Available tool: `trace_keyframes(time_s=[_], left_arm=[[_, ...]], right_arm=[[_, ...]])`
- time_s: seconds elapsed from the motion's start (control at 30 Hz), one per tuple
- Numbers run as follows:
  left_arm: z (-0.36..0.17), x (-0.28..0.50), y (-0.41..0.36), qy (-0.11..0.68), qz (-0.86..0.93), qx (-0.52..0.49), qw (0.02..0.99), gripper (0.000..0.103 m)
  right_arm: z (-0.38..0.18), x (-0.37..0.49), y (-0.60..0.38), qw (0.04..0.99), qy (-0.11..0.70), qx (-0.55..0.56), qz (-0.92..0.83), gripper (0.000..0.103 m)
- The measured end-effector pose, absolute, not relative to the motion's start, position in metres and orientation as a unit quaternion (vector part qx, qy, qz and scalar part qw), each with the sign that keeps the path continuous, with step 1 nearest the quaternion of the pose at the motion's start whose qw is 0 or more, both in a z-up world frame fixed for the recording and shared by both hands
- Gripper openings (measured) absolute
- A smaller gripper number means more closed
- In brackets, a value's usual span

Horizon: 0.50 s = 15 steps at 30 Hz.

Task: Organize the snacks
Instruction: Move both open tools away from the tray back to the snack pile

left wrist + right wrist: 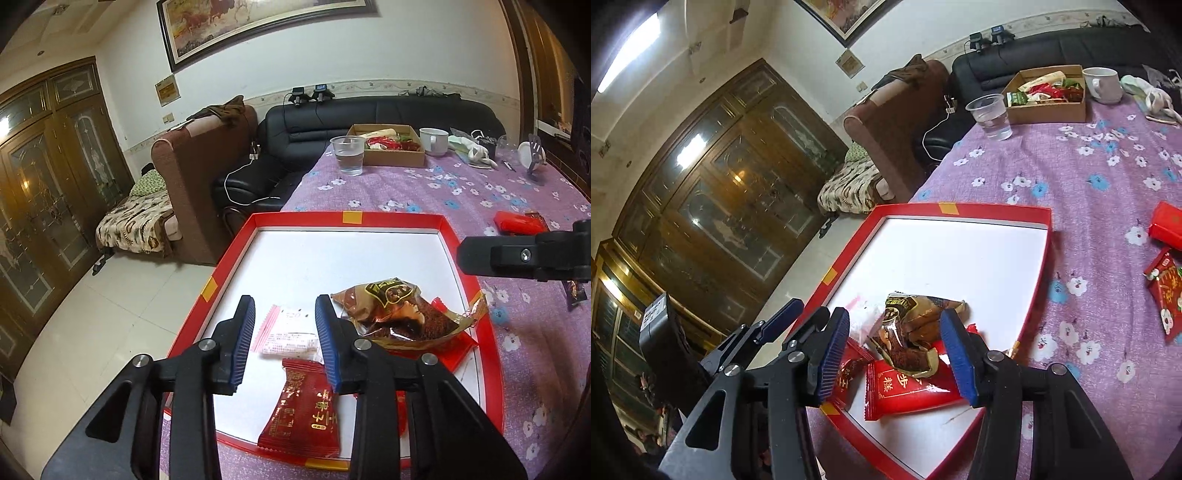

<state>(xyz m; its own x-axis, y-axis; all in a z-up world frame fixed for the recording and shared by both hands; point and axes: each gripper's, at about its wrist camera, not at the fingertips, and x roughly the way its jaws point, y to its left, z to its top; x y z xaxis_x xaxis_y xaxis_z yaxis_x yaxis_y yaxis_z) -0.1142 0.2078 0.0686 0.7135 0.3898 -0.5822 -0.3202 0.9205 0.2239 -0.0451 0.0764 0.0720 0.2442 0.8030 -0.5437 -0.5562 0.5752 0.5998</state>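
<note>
Both claws, left claw (284, 334) and right claw (895, 350), hang wide open holding nothing over the red tray (447, 229), where the snack packets (295, 406) sit gathered near one corner, probably for sorting.

A plastic cup (347, 154) of water stands beside a white mug (434, 140)
</note>
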Motion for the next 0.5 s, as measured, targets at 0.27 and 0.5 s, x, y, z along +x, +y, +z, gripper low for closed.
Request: trace_keyframes(time_s=[0.27,0.5], left_arm=[[0.069,-0.112,0.197,0.332,0.188,0.064,0.922,0.032],[0.070,-0.107,0.183,0.336,0.183,0.077,0.921,0.032]], right_arm=[[0.069,-0.038,0.056,0.776,0.432,0.163,0.430,0.054],[0.068,-0.034,0.040,0.776,0.429,0.177,0.427,0.054]])
